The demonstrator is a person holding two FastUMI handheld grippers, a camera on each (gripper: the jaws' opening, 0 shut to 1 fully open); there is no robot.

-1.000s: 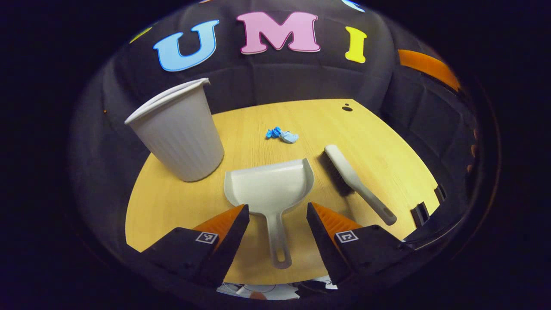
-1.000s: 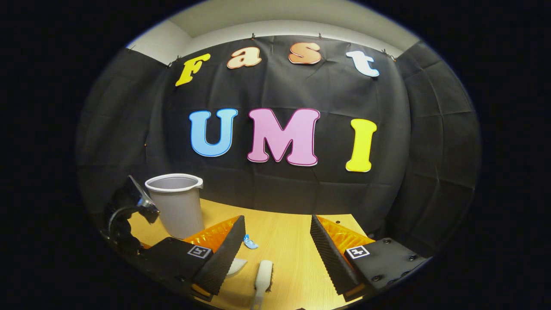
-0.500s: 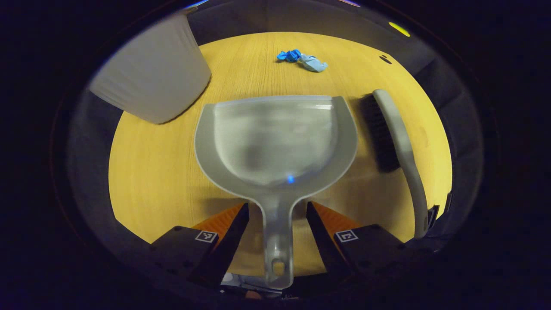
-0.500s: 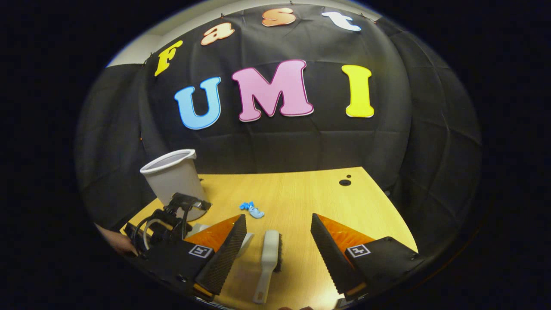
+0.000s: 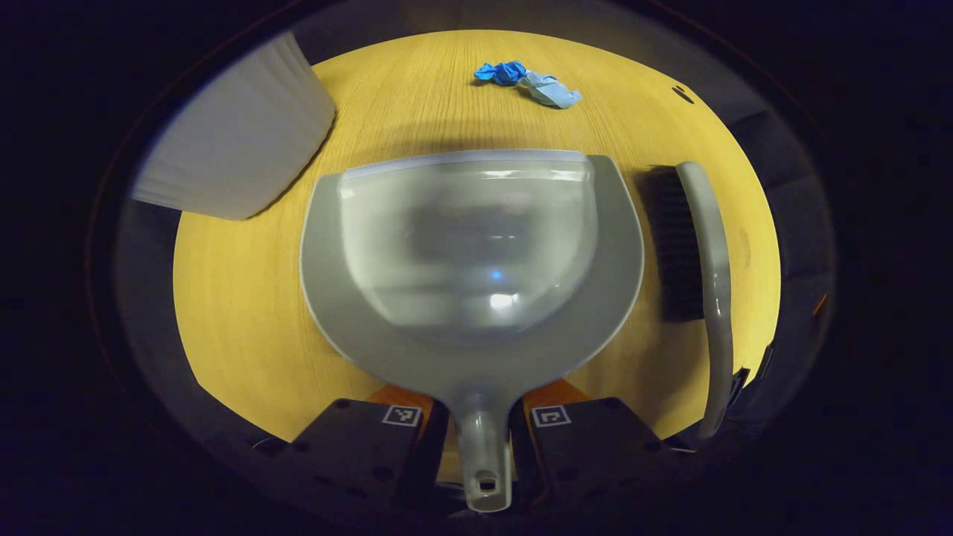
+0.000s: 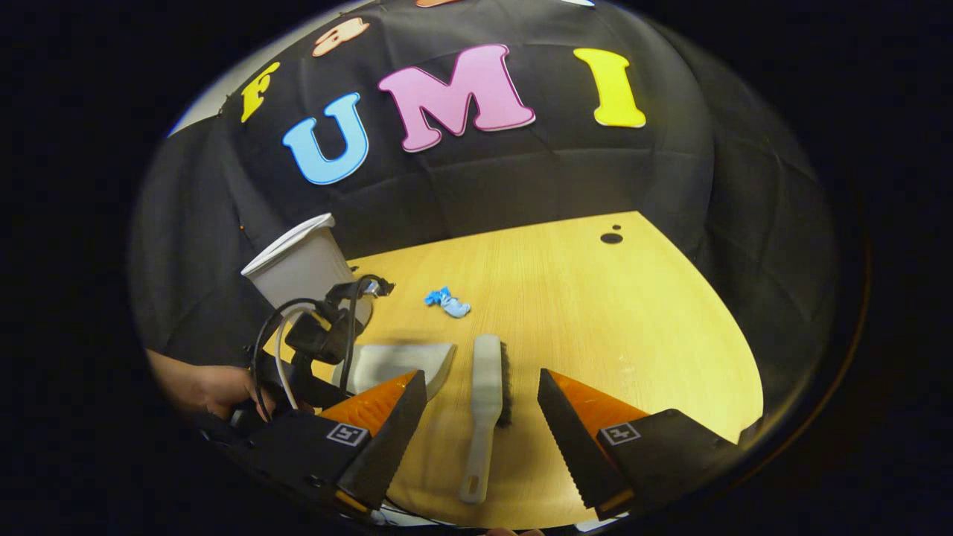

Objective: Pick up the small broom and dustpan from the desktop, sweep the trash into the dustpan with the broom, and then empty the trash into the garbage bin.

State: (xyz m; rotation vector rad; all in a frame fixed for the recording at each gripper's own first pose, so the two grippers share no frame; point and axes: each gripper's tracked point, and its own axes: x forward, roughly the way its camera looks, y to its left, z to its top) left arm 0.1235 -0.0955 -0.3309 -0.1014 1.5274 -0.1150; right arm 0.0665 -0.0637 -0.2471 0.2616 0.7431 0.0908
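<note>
The grey dustpan (image 5: pixel 476 246) lies on the wooden desktop (image 5: pixel 246 313) with its mouth facing away. My left gripper (image 5: pixel 482 418) is shut on its handle, one finger pressing each side. The small grey broom (image 5: pixel 703 275) with dark bristles lies just right of the pan. Crumpled blue trash (image 5: pixel 530 77) sits beyond the pan's lip. The grey bin (image 5: pixel 231 145) stands at the far left. In the right gripper view, my right gripper (image 6: pixel 482 380) hangs open above the broom (image 6: pixel 488 357), its fingers astride the handle without touching. The dustpan (image 6: pixel 398 361) lies to its left.
A hand (image 6: pixel 205 387) holds the left gripper (image 6: pixel 320 339) with its cables in front of the bin (image 6: pixel 298 264). The trash (image 6: pixel 448 302) lies mid-desk. A dark cable hole (image 6: pixel 611 238) marks the far right of the desktop (image 6: pixel 633 320).
My left gripper moved down and forward onto the dustpan handle and went from open to shut on it. My right gripper tilted down and came closer over the broom, staying open.
</note>
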